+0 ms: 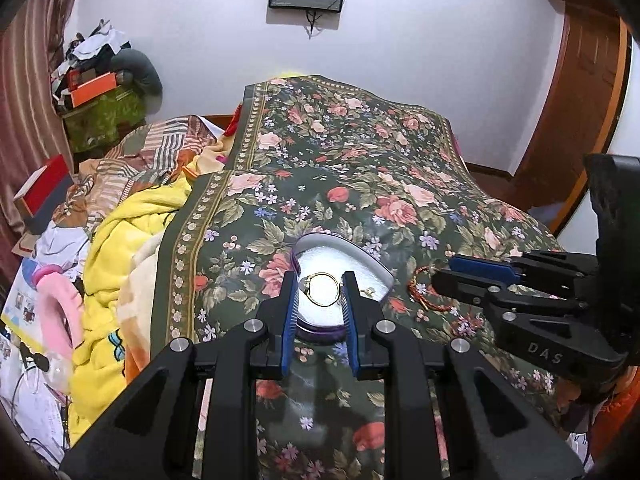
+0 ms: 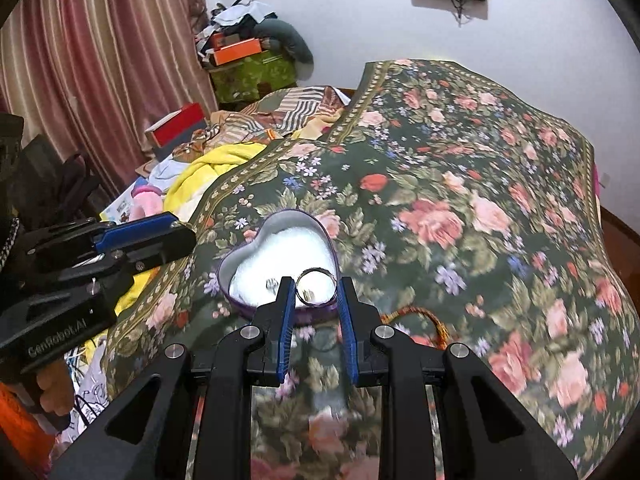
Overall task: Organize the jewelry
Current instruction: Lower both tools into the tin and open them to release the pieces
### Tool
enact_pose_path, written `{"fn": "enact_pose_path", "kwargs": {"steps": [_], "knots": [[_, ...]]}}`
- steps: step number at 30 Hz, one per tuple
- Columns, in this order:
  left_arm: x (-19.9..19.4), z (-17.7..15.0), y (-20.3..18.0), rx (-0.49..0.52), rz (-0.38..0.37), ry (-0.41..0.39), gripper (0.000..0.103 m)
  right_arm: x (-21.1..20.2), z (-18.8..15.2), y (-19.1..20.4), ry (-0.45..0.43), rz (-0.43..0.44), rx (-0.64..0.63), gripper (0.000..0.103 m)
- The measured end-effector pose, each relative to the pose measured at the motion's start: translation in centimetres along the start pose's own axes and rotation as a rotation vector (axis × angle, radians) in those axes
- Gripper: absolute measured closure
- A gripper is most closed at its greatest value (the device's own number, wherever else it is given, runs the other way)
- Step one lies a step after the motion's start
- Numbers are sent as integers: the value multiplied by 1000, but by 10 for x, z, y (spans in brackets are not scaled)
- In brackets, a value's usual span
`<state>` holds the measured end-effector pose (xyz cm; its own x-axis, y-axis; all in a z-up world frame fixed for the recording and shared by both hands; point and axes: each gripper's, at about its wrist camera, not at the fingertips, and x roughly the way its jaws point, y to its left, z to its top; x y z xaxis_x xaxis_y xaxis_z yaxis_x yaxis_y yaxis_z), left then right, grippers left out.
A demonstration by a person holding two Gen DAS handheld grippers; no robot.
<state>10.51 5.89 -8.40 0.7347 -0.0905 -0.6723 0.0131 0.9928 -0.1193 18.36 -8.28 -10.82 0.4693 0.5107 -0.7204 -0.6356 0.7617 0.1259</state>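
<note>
Two grippers are hovering over a floral bedspread (image 1: 400, 168). Left gripper (image 1: 319, 292) is clamping a gold bangle (image 1: 323, 289) above the heart-shaped tin (image 2: 256, 236); right gripper (image 2: 315, 292) is pinching a silver ring (image 2: 316, 286). A red braided bracelet (image 1: 420, 286) is lying beside the tin.

"DAS" on the right claw (image 1: 442, 276) body; "GenRobot.AI" on the left claw (image 2: 188, 236) body.
</note>
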Motion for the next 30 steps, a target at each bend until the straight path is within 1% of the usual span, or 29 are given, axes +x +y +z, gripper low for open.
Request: {"fn": "enact_pose_path", "kwargs": {"steps": [5,15,19,24,30], "knots": [[14,2,5,-9,-15,8,83,14,7,2,15,8,-15,84],[40,3,10,-13,-42,43,83,37,11,4,45,14,-38,84],[46,2,13,-28,-64,60,83,41,11,3,49,18,-39,84],[49,1,10,-16,-66,70,83,44,10,2,51,16,-38,84],[52,0,11,-25,-73,84,83,46,10,3,63,15,-46,84]]}}
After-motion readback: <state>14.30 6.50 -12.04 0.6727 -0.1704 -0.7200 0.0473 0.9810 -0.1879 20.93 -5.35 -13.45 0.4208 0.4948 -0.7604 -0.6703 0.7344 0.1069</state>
